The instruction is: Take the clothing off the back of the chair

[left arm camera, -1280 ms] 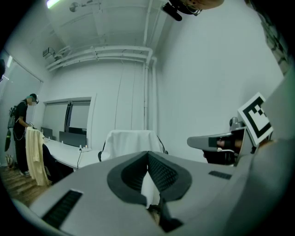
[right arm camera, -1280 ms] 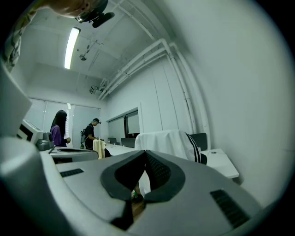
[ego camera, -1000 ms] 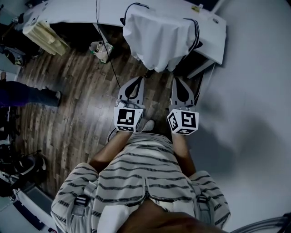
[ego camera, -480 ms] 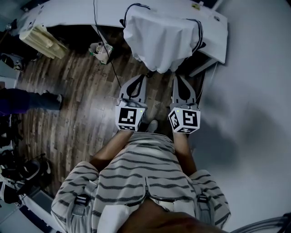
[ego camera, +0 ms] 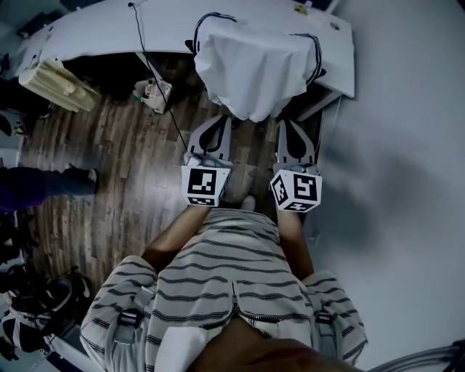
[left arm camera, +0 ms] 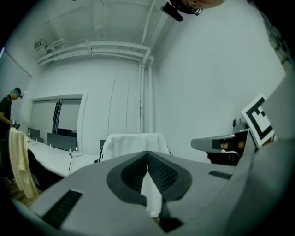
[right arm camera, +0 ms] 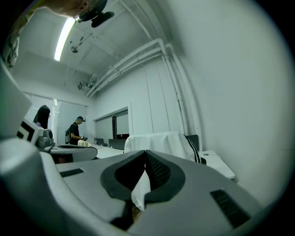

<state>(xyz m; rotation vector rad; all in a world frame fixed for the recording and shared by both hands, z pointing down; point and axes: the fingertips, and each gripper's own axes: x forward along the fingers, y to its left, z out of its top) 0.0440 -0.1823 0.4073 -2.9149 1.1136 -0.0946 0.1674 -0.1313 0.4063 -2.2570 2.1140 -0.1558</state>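
Approaching clothing (ego camera: 254,69) | left tool (ego camera: 218,123), right tool (ego camera: 289,125) nearer than before | jaws together

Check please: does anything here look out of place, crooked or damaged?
Nothing looks damaged or spilled. The white garment hangs over the chair back. Only a black cable trails loosely from the desk down to the wooden floor.

No words, numbers or brand names I can read anywhere, only black-and-white square code patterns on my left marker cube (ego camera: 202,187) and right marker cube (ego camera: 296,191), small yellow label (ego camera: 299,9) on the white desk (ego camera: 87,36), too small to read
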